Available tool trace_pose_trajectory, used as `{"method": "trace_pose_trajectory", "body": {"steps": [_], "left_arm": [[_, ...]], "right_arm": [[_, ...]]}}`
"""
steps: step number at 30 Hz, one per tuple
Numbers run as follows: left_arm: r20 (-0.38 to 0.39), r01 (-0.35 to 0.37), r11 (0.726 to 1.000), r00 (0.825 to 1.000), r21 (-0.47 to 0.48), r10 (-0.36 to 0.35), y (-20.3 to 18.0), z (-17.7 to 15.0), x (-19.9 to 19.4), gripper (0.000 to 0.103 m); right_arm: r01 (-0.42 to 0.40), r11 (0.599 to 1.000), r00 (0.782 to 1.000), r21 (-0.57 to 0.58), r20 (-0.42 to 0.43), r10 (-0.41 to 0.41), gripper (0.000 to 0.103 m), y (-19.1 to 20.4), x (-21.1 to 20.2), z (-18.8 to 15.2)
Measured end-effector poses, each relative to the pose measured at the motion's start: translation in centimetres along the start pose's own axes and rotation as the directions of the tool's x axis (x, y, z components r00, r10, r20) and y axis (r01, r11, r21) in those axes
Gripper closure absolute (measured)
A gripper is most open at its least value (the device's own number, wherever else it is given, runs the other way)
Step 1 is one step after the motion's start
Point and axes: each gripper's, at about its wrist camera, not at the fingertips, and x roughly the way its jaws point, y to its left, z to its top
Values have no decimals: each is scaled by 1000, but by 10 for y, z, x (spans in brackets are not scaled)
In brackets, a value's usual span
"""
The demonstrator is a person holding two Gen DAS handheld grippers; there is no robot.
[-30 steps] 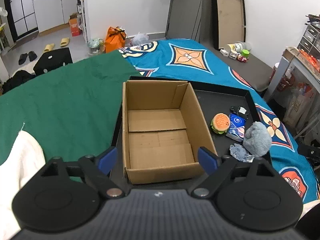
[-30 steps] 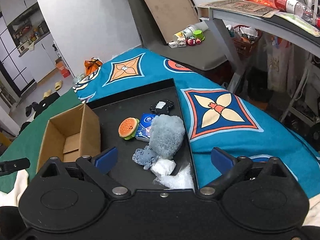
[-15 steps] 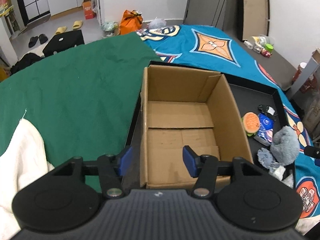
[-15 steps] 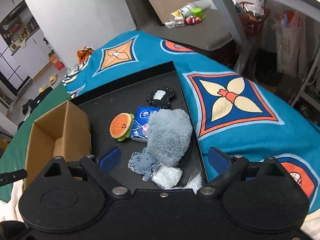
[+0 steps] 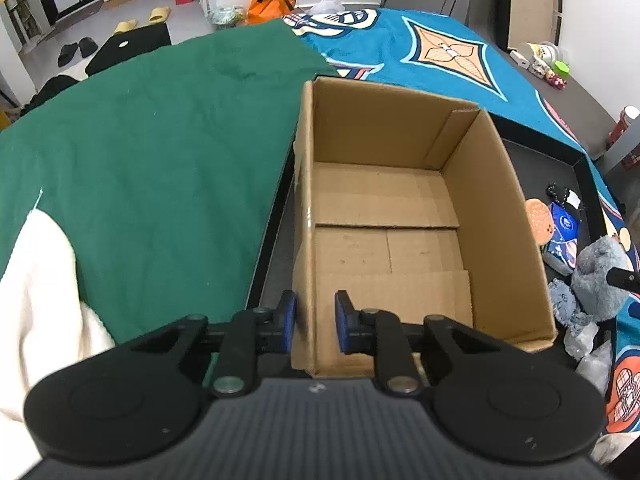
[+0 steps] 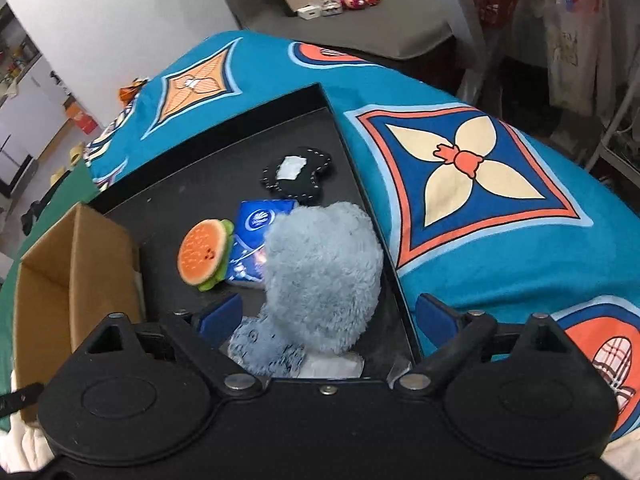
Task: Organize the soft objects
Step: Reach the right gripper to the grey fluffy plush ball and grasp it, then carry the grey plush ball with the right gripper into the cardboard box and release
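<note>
An empty cardboard box (image 5: 384,216) stands in a black tray (image 5: 272,232); it also shows in the right wrist view (image 6: 76,264). My left gripper (image 5: 315,322) straddles the box's near left wall, its blue pads close on either side of the cardboard. Beside the box lie a fluffy blue-grey plush (image 6: 324,280), a burger plush (image 6: 204,254), a blue tissue pack (image 6: 256,236), a black felt piece (image 6: 296,174) and a small blue knitted toy (image 6: 264,344). My right gripper (image 6: 328,316) is open around the fluffy plush, its pads apart from it.
A green cloth (image 5: 152,152) covers the bed left of the tray, a patterned blue blanket (image 6: 500,184) lies to the right. A white cloth (image 5: 36,300) lies at the near left. Clear plastic wrap (image 5: 588,356) sits in the tray's near right corner.
My left gripper moved forward and left to the box's near left wall and narrowed around it. My right gripper moved down and forward, so its open fingers now flank the fluffy plush.
</note>
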Motion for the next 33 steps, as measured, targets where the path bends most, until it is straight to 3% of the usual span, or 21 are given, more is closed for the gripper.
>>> {"method": "trace_pose_trajectory", "body": {"steps": [4,5,7,9,11,15,33], "left_arm": [[-1,1,1000,1000,20,-1,1,-5,4,88],[5,-4,1000,1000,22,4,2,-5,4,93],[21,6,1000,1000,6,-6,6,-4,5,93],[38,10,1000,999,4,-10,8,-5,3,93],[50,2,1000,999,24,-3,6,-7,0,93],[66,8,999,998,39,-11,5,-9,-8,93],[57,6,999,998,51,-9,5,-12,-14,92]], "right_arm": [[32,999,999,13,-24,-31,14,3,17,3],[40,999,999,19,-28,-40,20,3,21,3],[44,998,999,39,-16,-43,26,1,22,3],[38,999,999,29,23,-39,52,0,17,1],[-5,998,1000,60,7,5,52,-6,12,-2],[-15,999,1000,39,11,14,54,-7,1,-8],[-127,992,985,-24,114,129,54,11,-66,-19]]}}
